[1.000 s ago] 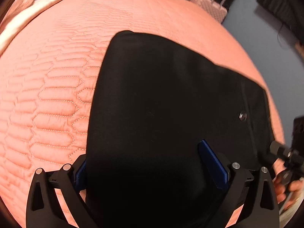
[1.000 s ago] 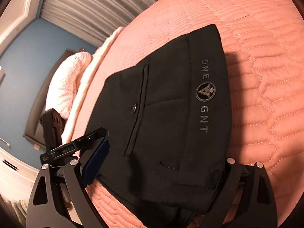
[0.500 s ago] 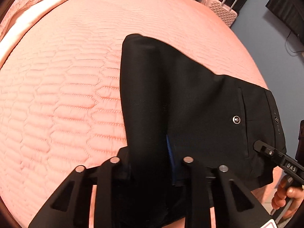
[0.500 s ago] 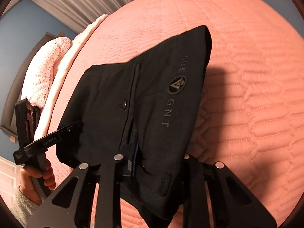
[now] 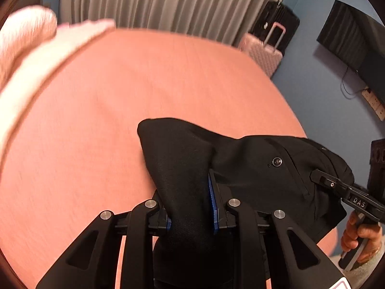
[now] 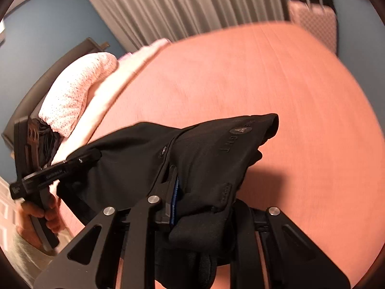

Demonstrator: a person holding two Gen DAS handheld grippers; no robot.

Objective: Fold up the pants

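The folded black pants [image 5: 252, 168] hang between both grippers, lifted off the salmon quilted bed [image 5: 120, 96]. My left gripper [image 5: 192, 207] is shut on a bunched edge of the pants, fabric pinched between its blue pads. My right gripper [image 6: 199, 204] is shut on the waistband end [image 6: 216, 149], near the grey logo print. The pocket button shows in both views. The right gripper also shows at the right of the left wrist view [image 5: 346, 192], and the left gripper at the left of the right wrist view [image 6: 55, 168]. The fabric hides both sets of fingertips.
White and pink pillows [image 6: 77, 94] lie at the bed's head. A pink suitcase [image 5: 264, 53] stands by the grey curtain [image 5: 156, 2] past the far edge. A dark screen [image 5: 356, 38] hangs on the blue wall at right. The bedspread spreads wide beyond the pants.
Both grippers went from open around the pants' edge to shut on it, then lifted the pants off the bed. The views tilted up and the bed is motion-blurred.
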